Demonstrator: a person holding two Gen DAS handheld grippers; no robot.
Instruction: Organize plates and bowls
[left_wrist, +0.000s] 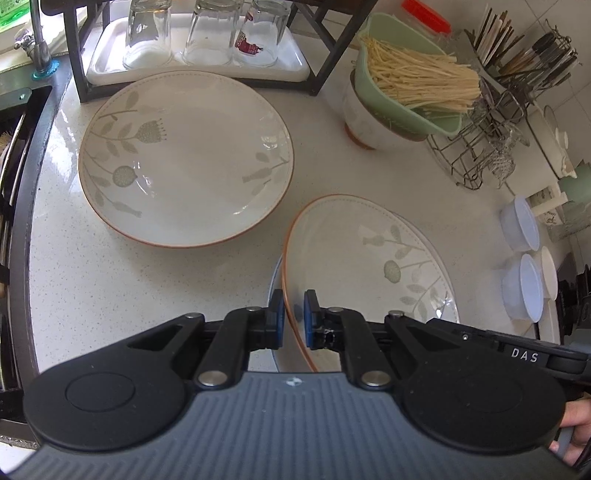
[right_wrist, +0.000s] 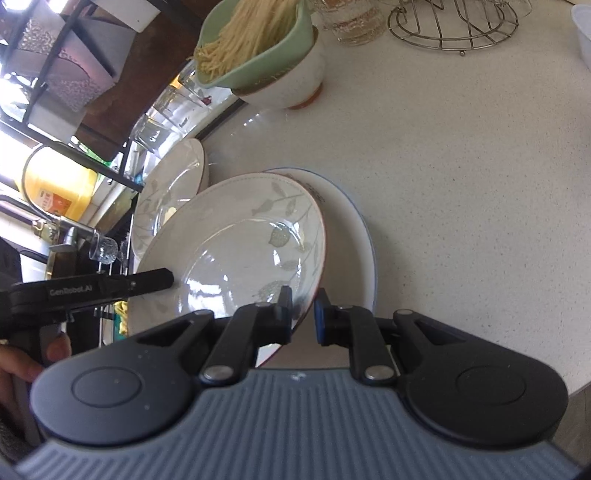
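A cream floral plate with an orange rim (left_wrist: 369, 266) is tilted above a blue-rimmed white plate (right_wrist: 354, 225) on the counter. My left gripper (left_wrist: 293, 317) is shut on its near rim. My right gripper (right_wrist: 303, 310) is shut on the opposite rim of the same plate (right_wrist: 240, 251). A second floral plate (left_wrist: 184, 155) lies flat on the counter to the left; it also shows in the right wrist view (right_wrist: 166, 195). A white bowl (left_wrist: 362, 114) holding a green bowl of noodles (left_wrist: 406, 81) stands behind.
A dark rack with a white tray (left_wrist: 199, 70) of upturned glasses stands at the back. A wire rack (left_wrist: 476, 147) and utensil holder sit at right. White lidded containers (left_wrist: 521, 258) line the right edge. A sink lies at far left.
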